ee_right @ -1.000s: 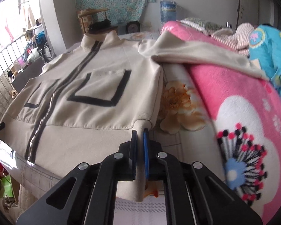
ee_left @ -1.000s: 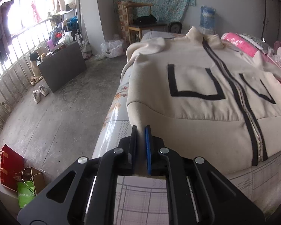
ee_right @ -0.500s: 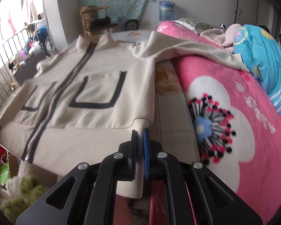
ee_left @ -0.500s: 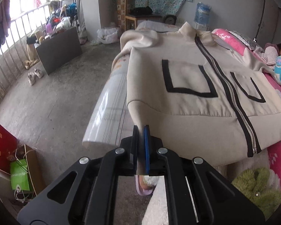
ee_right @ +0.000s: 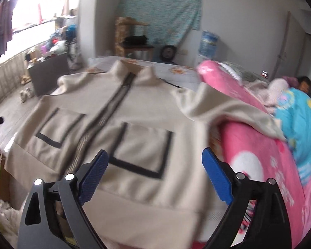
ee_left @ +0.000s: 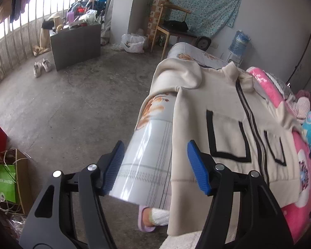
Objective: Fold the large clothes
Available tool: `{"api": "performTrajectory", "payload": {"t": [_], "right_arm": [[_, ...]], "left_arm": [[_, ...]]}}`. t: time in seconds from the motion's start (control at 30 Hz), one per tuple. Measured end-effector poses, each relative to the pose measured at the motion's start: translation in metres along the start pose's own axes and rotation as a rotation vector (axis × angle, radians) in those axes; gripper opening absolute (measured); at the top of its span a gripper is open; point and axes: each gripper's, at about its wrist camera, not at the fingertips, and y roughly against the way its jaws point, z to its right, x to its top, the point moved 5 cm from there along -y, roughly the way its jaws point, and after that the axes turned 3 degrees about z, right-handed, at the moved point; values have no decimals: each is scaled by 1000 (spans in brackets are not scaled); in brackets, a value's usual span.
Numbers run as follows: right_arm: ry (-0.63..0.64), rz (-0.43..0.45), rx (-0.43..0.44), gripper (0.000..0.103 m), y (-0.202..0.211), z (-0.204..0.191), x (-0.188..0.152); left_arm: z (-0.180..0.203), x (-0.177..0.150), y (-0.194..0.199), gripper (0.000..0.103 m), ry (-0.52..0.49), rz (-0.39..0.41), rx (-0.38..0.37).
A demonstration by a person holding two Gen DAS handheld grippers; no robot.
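A large beige zip jacket (ee_left: 224, 128) with black pocket outlines lies front up on the bed, its hem hanging over the near edge. It also shows in the right wrist view (ee_right: 122, 128), blurred. My left gripper (ee_left: 155, 164) is open and empty above the jacket's left hem corner and the bed edge. My right gripper (ee_right: 155, 170) is open and empty above the right pocket and hem. One sleeve (ee_right: 228, 110) drapes over the pink blanket (ee_right: 259, 166).
The bed sheet (ee_left: 147, 166) hangs at the bed's left edge. A slippered foot (ee_left: 149, 217) stands below. Bags (ee_left: 6, 178) sit on the floor at left. A dark cabinet (ee_left: 76, 41) and a chair (ee_left: 172, 27) stand far back. A person (ee_right: 302, 85) lies at right.
Both grippers have opened and let go of the jacket's hem corners. The hem now hangs over the bed's near edge. Both grippers have lifted and drawn back.
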Motion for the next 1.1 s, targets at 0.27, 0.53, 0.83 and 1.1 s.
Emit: {"api": "performTrajectory", "payload": {"t": [0.27, 0.53, 0.83, 1.1], "right_arm": [[24, -86, 264, 90, -76, -100, 59], [45, -244, 281, 90, -158, -143, 52], [44, -290, 201, 90, -211, -149, 55], [26, -284, 115, 90, -229, -127, 55]], "left_arm": [[-58, 73, -91, 76, 385, -158, -210], [-115, 19, -244, 76, 1139, -473, -570], [-113, -36, -340, 77, 1248, -646, -554], [-136, -31, -386, 52, 1239, -628, -538]]}}
